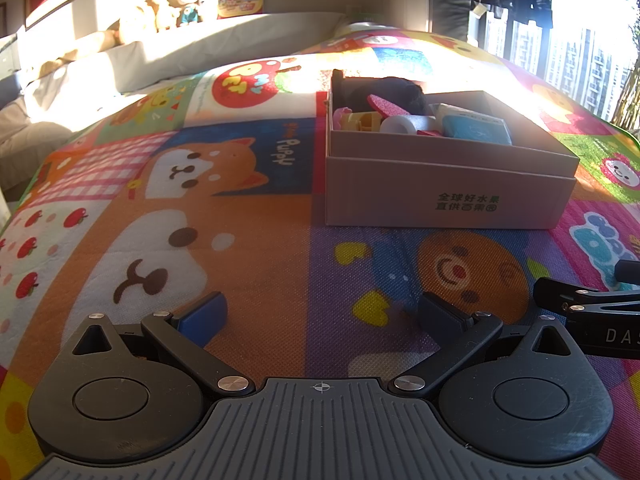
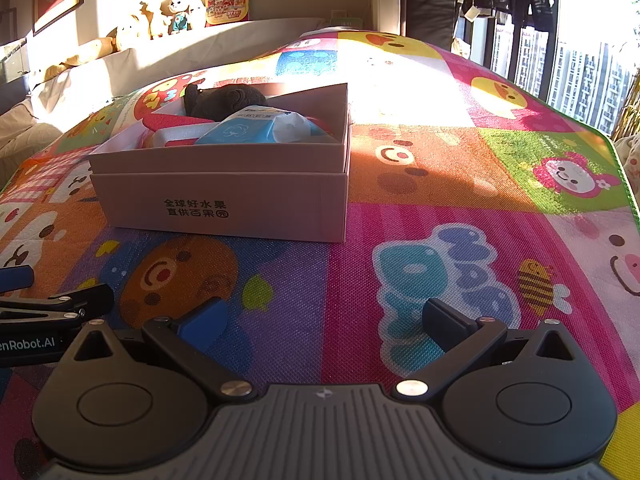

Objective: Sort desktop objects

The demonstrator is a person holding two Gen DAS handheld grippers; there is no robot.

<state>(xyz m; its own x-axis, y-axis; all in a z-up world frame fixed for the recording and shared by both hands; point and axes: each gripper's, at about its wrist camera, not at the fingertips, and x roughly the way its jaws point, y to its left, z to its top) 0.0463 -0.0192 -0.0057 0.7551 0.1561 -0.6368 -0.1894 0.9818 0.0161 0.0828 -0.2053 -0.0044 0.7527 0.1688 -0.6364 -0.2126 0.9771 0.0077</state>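
Observation:
A brown cardboard box (image 1: 448, 192) stands on the colourful cartoon mat (image 1: 248, 240); it also shows in the right wrist view (image 2: 224, 204). Inside lie a dark plush toy (image 1: 384, 92), a white tape roll (image 1: 400, 125), a blue tissue pack (image 1: 476, 130), a pink piece (image 1: 386, 106) and small yellow and pink items (image 1: 354, 120). The tissue pack (image 2: 260, 128) and plush (image 2: 224, 100) show from the right too. My left gripper (image 1: 322, 316) is open and empty, low over the mat, in front of the box. My right gripper (image 2: 326, 320) is open and empty, to the box's right front.
The right gripper's side (image 1: 592, 312) shows at the left view's right edge; the left gripper's side (image 2: 48, 312) shows at the right view's left edge. Stuffed toys (image 1: 180, 8) sit on a ledge behind grey bedding (image 1: 200, 48). A window (image 2: 580, 76) lies to the right.

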